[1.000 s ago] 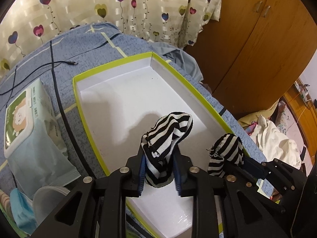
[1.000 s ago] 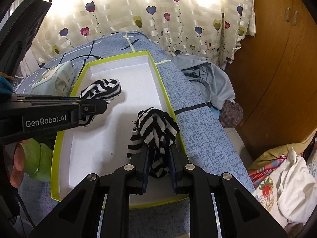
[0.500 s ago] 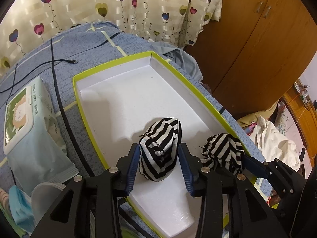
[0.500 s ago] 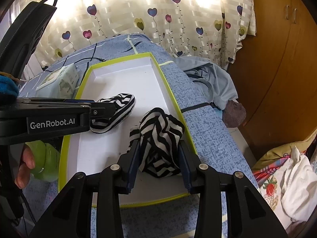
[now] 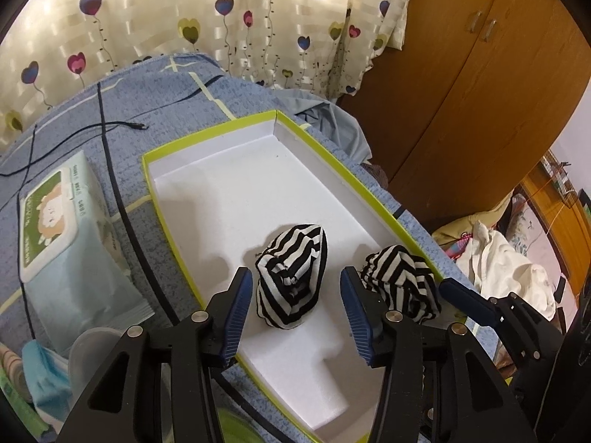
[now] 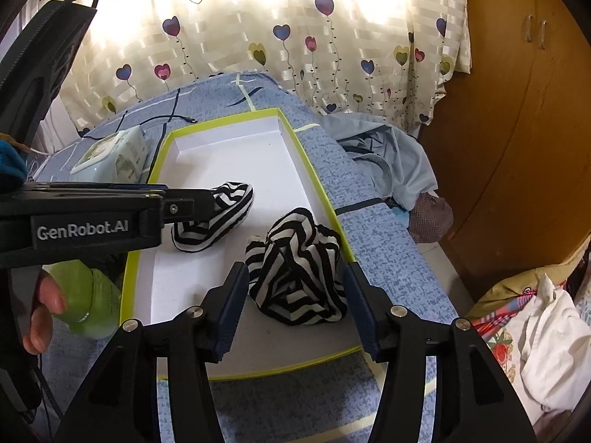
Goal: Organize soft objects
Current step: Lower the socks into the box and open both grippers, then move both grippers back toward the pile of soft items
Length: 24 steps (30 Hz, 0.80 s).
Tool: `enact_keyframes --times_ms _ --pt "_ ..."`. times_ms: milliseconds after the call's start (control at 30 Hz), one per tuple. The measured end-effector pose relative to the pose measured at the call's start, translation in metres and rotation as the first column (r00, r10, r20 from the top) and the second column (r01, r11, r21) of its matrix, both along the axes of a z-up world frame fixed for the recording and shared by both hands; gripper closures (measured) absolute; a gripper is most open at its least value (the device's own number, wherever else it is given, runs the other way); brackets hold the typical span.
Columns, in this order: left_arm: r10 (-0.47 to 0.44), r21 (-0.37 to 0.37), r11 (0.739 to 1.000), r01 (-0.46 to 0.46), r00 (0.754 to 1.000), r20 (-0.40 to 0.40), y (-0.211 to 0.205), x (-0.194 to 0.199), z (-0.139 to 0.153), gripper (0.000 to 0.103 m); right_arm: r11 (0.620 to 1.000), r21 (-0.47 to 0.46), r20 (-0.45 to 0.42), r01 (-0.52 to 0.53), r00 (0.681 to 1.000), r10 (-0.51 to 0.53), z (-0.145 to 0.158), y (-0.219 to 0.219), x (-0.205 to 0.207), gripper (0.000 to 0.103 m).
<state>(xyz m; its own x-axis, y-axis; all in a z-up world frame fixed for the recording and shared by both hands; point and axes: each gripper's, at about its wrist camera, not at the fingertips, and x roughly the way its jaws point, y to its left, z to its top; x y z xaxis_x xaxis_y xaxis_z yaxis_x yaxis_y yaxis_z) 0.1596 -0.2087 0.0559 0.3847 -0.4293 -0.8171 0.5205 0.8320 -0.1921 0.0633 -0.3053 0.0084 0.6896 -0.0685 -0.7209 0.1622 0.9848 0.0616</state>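
Inside the white tray with the lime-green rim (image 5: pixel 373 199), on its near half: two balled black-and-white striped socks. Left sock (image 5: pixel 291 277) lying on the tray floor between the blue pads of the left gripper (image 5: pixel 295 304), jaws opening, a gap showing on each side, no pad pressing the cloth. Right sock (image 6: pixel 295 273) slumped just beside the tray's right wall, between the pads of the right gripper (image 6: pixel 291 304), jaws likewise opening and wide apart, cloth free of both pads. Seen from the left wrist: same right sock (image 5: pixel 402 280) near the right rim, with the right gripper's blue finger (image 5: pixel 461 301) just right of it. Seen from the right wrist: left sock (image 6: pixel 221 217) partly hidden behind the left gripper's black body marked GenRobot.AI.

Left of the tray, on the blue patterned bedspread (image 5: pixel 110 110): pale-blue pack of wet wipes (image 5: pixel 62 236) and a thin black cable (image 5: pixel 110 125). Far side: curtain with heart balloons (image 6: pixel 258 37). Right: wooden wardrobe (image 5: pixel 480 92) and a heap of clothes (image 6: pixel 535 317). Near left: fingers of a hand (image 6: pixel 40 313) by something green.
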Motion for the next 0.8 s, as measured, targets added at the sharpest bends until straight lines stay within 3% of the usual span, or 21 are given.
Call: enact_keyframes --times_ms 400,800 --pt "0.043 -0.026 0.999 -0.041 0.997 0.067 0.025 -0.027 0.024 0.054 1.000 0.004 0.050 0.001 0.999 -0.001 0.014 0.010 -0.013 0.049" --pt "0.153 -0.039 0.988 -0.149 0.980 0.131 0.075 -0.061 0.039 0.054 0.999 0.006 0.102 -0.051 0.993 0.050 0.030 0.036 -0.024 0.049"
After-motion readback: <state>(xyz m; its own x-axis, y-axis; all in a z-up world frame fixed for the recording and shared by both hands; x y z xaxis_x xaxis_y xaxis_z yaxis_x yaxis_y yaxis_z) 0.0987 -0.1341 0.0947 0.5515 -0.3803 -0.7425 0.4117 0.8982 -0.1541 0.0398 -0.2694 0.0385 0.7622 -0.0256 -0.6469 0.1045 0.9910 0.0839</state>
